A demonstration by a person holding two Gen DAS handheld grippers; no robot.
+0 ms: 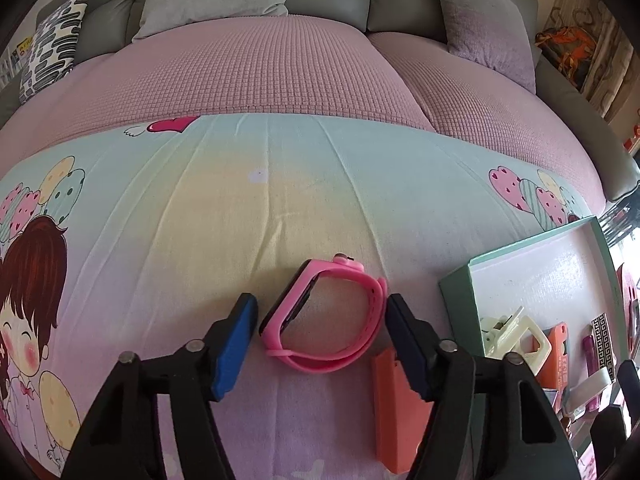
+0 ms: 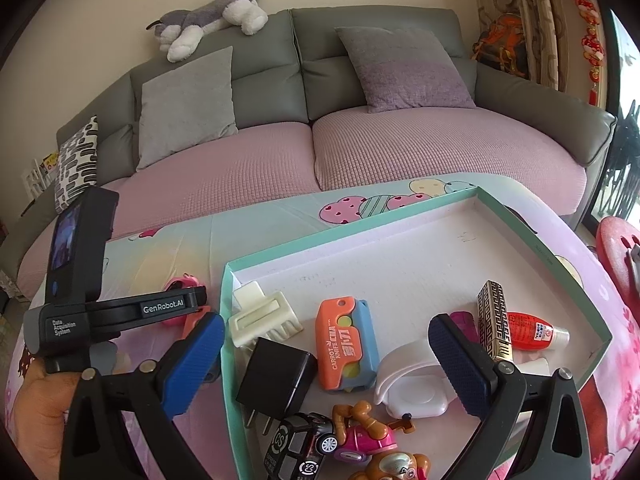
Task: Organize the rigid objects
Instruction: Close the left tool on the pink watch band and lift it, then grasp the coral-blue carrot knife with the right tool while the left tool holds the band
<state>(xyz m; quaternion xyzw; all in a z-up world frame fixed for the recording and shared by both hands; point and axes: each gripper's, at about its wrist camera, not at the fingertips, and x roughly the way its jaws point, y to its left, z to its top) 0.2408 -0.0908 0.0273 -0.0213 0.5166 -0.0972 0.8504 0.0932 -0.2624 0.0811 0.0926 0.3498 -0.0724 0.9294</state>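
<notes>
A pink wristwatch (image 1: 324, 320) lies on the cartoon-print cloth (image 1: 240, 208), between the open blue fingers of my left gripper (image 1: 320, 336). The fingers flank it without closing. An orange flat block (image 1: 394, 412) lies just beside the right finger. A teal-rimmed open box (image 2: 400, 216) sits to the right, holding a cream hair clip (image 2: 264, 320), an orange utility knife (image 2: 346, 340), a black charger (image 2: 276, 376), toy cars (image 2: 300, 444) and a gold tube (image 2: 494, 320). My right gripper (image 2: 328, 356) hovers open and empty over the box. The left gripper's body (image 2: 120, 312) shows left of the box.
A grey sofa with a pink cover (image 2: 360, 144) and cushions stands behind the table. A plush dog (image 2: 212, 16) lies on its back. A red stool (image 2: 618, 248) stands at the right. The box also shows in the left wrist view (image 1: 532, 280).
</notes>
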